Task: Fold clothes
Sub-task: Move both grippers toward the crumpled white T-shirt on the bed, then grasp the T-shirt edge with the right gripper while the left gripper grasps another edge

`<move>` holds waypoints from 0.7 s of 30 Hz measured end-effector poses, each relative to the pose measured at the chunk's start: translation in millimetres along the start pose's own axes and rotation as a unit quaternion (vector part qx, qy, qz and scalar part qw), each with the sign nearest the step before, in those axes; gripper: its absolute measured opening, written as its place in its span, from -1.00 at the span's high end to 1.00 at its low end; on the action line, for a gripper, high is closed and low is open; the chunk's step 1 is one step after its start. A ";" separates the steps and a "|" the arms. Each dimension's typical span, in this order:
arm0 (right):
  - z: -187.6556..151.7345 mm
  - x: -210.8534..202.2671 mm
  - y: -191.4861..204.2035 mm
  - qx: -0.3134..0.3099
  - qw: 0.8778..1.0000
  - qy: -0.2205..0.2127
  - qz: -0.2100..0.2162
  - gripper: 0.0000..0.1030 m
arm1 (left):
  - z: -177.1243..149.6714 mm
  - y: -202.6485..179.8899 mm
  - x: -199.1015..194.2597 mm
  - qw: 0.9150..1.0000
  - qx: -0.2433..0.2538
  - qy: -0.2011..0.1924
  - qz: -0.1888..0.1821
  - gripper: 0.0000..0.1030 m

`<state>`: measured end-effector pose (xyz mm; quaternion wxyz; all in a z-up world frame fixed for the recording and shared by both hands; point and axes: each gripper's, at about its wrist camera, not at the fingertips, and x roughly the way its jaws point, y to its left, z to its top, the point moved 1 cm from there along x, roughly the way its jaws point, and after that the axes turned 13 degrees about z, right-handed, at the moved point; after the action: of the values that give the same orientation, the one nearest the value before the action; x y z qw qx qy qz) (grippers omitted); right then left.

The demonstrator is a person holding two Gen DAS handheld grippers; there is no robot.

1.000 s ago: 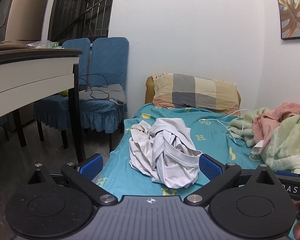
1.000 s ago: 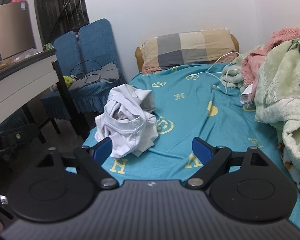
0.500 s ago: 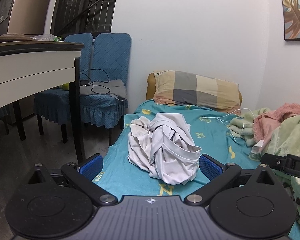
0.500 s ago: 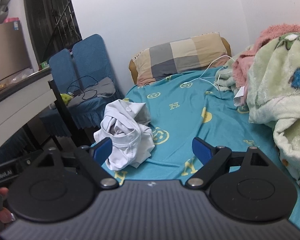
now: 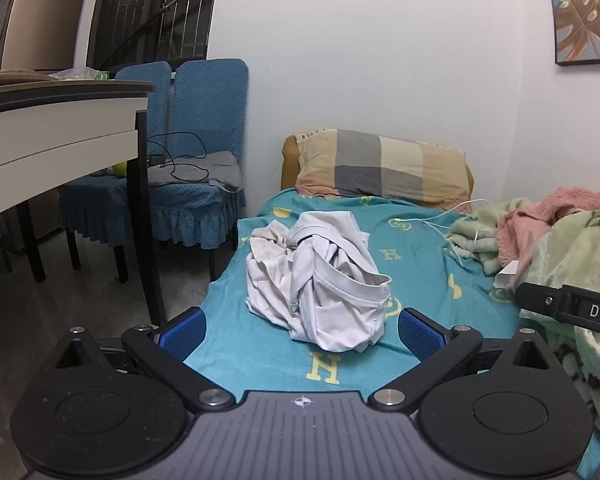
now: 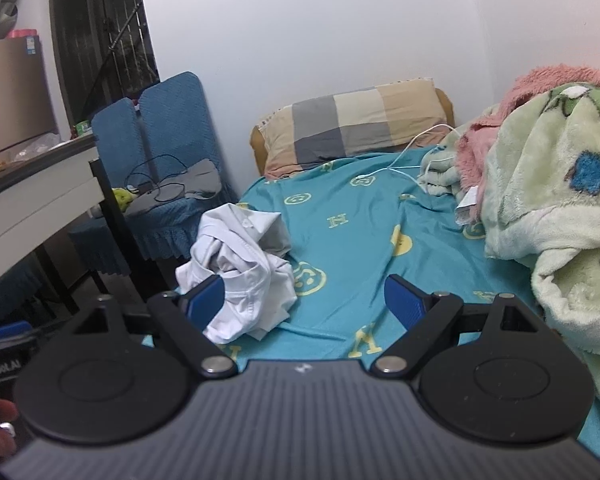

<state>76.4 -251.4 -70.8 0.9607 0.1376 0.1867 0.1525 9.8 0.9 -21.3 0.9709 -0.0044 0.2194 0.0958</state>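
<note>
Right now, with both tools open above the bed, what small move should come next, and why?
Probably ease the left tool forward and down onto the crumpled white garment. It lies bunched on the teal sheet, directly ahead between the open jaws and not yet touched. The right tool sits off to its side, also open and empty.

Wide-spread right tongs [image 6: 304, 304] hover before a crumpled white garment [image 6: 240, 268] on the teal bedsheet [image 6: 360, 232].
</note>
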 end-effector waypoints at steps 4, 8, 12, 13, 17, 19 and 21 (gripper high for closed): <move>-1.0 -1.1 -5.5 0.017 1.000 0.000 0.004 -0.71 | 11.9 -0.5 -2.2 1.000 0.000 -0.011 0.010 -0.99; -3.3 0.2 -9.5 0.030 1.000 0.002 0.006 -0.71 | 34.6 -4.4 -4.3 0.999 -0.001 -0.025 0.020 -1.00; -5.9 1.9 -10.7 0.037 0.999 0.005 0.014 -0.71 | 45.8 -8.1 7.9 0.999 -0.007 -0.029 0.024 -1.00; -6.4 1.7 -10.8 0.041 0.999 0.005 0.017 -0.70 | 45.4 -8.3 13.0 0.999 -0.008 -0.029 0.025 -1.00; -6.2 1.7 -18.3 0.094 0.994 0.023 0.052 -0.70 | 33.3 1.0 28.8 0.999 -0.034 -0.026 0.019 -1.00; -2.1 9.3 -21.0 0.118 0.990 0.030 0.064 -0.62 | 28.1 10.9 36.6 0.998 -0.053 -0.013 0.006 -0.99; 2.6 24.7 -23.6 0.144 0.986 0.042 0.073 -0.59 | 26.2 23.5 43.4 0.997 -0.076 -0.005 0.000 -0.99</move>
<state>104.9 -265.1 -83.9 0.9086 0.2813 0.2359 0.1993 54.9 33.3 -15.3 0.9690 -0.0773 0.2064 0.1118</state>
